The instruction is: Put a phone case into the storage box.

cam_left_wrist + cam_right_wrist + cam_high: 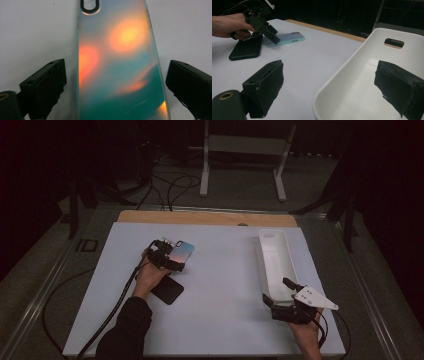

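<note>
An iridescent phone case point(117, 62) with orange and teal sheen lies flat on the white table, its camera cutout at the far end. My left gripper point(116, 85) is open and straddles the case, one jaw on each side, with a small gap on the left. From above, the left gripper point(171, 256) sits over the case point(185, 251). A black phone case point(167, 290) lies just beside the left hand. My right gripper point(332, 87) is open across the near wall of a white tray point(362, 50), one jaw inside and one outside.
The long white tray point(276, 240) runs front to back on the table's right half. A wooden strip point(205, 217) borders the far edge. Cables and a white stand point(245, 150) lie on the dark floor beyond.
</note>
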The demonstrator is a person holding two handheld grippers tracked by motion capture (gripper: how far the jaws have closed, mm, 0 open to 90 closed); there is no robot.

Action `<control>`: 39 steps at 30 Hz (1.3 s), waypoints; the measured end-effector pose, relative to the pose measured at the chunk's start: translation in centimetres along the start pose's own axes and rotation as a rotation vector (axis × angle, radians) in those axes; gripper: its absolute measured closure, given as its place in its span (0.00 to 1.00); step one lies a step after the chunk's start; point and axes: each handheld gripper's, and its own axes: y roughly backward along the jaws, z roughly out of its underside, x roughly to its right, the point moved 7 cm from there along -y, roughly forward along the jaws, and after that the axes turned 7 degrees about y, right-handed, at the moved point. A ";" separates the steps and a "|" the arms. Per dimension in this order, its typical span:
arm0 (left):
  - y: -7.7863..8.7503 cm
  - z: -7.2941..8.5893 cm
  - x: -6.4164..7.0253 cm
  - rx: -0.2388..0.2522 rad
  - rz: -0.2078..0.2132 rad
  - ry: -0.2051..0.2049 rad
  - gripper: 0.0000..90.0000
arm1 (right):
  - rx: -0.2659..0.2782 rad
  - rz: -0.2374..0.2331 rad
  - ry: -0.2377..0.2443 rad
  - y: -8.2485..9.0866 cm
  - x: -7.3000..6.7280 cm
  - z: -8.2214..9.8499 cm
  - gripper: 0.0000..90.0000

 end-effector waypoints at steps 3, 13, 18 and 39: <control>-0.3 0.0 0.1 -0.010 -0.018 -0.013 0.06 | 0.002 0.002 -0.001 0.0 0.1 0.0 0.10; -0.3 -0.1 0.0 -0.048 -0.021 -0.011 0.10 | 0.000 0.000 0.002 0.0 0.0 0.0 0.10; 0.0 -0.2 -0.1 -0.060 -0.025 -0.004 0.18 | 0.002 0.003 0.002 0.0 0.0 0.0 0.10; 2.4 -0.6 0.4 0.019 0.011 -0.016 0.19 | -0.002 0.008 -0.003 0.0 0.1 -0.2 0.10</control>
